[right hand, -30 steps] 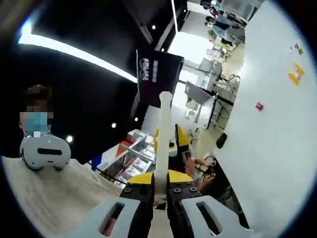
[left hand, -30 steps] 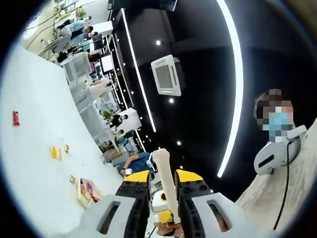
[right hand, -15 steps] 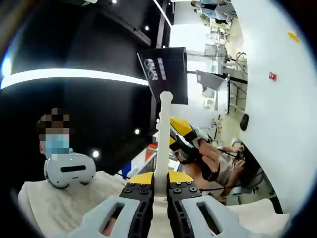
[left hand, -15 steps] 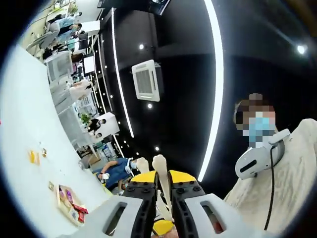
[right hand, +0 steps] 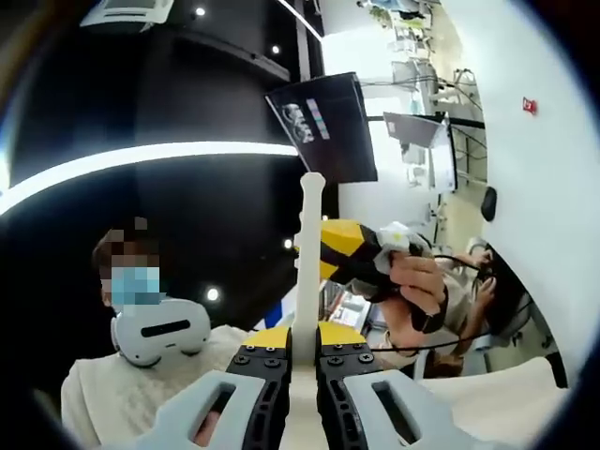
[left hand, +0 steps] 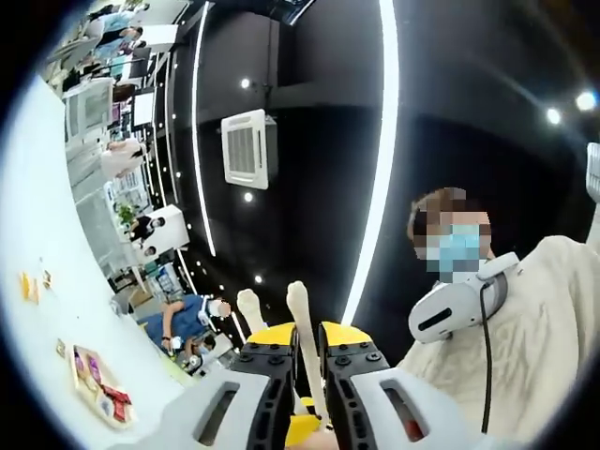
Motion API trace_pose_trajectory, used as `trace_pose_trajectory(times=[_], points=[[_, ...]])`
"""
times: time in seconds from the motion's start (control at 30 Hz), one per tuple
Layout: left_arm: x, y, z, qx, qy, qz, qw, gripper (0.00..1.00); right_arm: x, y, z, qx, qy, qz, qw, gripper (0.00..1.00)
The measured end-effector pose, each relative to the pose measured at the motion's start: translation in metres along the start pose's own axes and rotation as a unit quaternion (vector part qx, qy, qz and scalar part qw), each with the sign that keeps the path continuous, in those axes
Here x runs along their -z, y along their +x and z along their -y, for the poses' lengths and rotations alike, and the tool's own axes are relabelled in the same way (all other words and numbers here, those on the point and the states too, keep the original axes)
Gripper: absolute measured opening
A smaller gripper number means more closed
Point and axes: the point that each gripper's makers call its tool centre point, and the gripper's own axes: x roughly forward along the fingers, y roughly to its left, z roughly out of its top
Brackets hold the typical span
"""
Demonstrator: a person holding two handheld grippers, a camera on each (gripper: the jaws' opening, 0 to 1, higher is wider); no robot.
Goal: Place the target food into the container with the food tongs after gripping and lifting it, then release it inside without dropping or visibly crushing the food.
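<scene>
Tongs (right hand: 307, 253): one cream arm stood pinched between shut jaws of right hand-held gripper (right hand: 302, 352), likely readied for gripping. Left hand-held gripper (left hand: 307, 349) likewise clamped tong arm (left hand: 302, 323). Both pointed up toward ceiling. Food, container unseen. Other hand-held gripper (right hand: 352, 253) in hand (right hand: 417, 286).

Open air ahead of both claws; a seated person (left hand: 497, 319) close alongside.

hanging dark sign (right hand: 323, 127) with pale marks too blurred to read
</scene>
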Motion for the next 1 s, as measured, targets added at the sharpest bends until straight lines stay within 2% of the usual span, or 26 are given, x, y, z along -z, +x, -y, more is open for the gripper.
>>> trace_pose_trajectory(times=[0.17,0.33,0.47,0.57,0.63,0.73,0.87,0.9,1.0], points=[[0.002,-0.001,0.000,0.001,0.003,-0.001,1.0000,0.04,0.001,0.002,0.000,-0.001,0.001,-0.002,1.0000,0.08],[0.003,-0.001,0.001,-0.003,0.010,-0.010,0.9999,0.03,0.000,0.000,-0.001,0.002,-0.020,0.000,0.9998,0.08],[0.005,0.002,0.004,-0.006,0.018,-0.021,0.9996,0.02,0.000,-0.002,-0.001,0.004,-0.041,-0.001,0.9992,0.10],[0.006,0.005,0.007,-0.004,0.024,-0.026,0.9994,0.00,-0.006,-0.005,0.004,0.020,-0.078,0.009,0.9967,0.13],[0.005,0.007,0.008,-0.008,0.033,-0.027,0.9991,0.00,-0.015,-0.011,0.013,0.048,-0.111,0.019,0.9925,0.16],[0.006,0.007,0.004,-0.023,0.041,-0.039,0.9981,0.00,-0.020,-0.016,0.015,0.068,-0.147,0.026,0.9865,0.17],[0.008,0.006,-0.001,-0.043,0.050,-0.050,0.9966,0.00,-0.025,-0.023,0.019,0.107,-0.210,0.028,0.9715,0.18],[0.008,0.005,-0.003,-0.049,0.052,-0.051,0.9962,0.00,-0.029,-0.026,0.022,0.126,-0.235,0.034,0.9631,0.20],[0.006,0.005,-0.007,-0.064,0.056,-0.046,0.9953,0.00,-0.030,-0.030,0.024,0.154,-0.267,0.031,0.9510,0.25]])
